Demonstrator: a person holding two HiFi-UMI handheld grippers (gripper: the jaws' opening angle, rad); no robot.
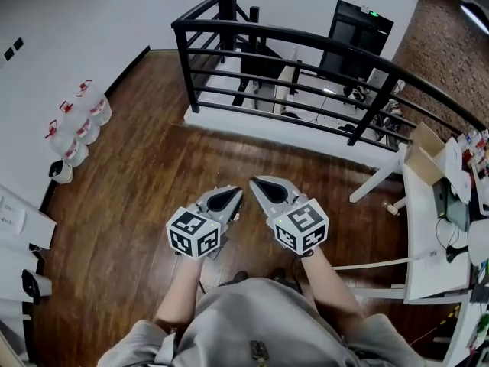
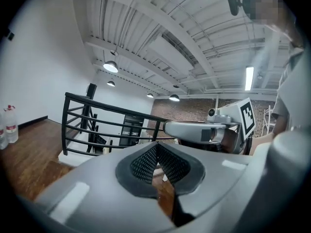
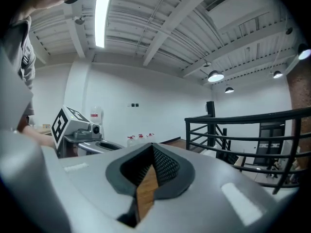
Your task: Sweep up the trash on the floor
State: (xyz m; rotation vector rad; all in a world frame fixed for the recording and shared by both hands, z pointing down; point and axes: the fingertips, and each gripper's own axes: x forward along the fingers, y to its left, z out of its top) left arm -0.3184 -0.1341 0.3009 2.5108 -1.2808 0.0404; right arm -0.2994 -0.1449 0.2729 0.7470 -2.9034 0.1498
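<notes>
By the left wall stand bottles (image 1: 80,125). Above the wooden floor (image 1: 137,197), the left gripper (image 1: 229,193) and right gripper (image 1: 260,183) hover side by side, each with fingers closed together and empty. A black railing (image 1: 306,40) runs beyond them, and a white tabletop (image 1: 428,235) stands far right.

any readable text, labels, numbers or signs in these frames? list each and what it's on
No text is legible anywhere.
Cubes on the left gripper and right gripper: square marker patterns only, no letters or digits.
Water bottles: red labels, too small to read.
Sheet on the white cabinet at the left edge: print too small to read.
</notes>
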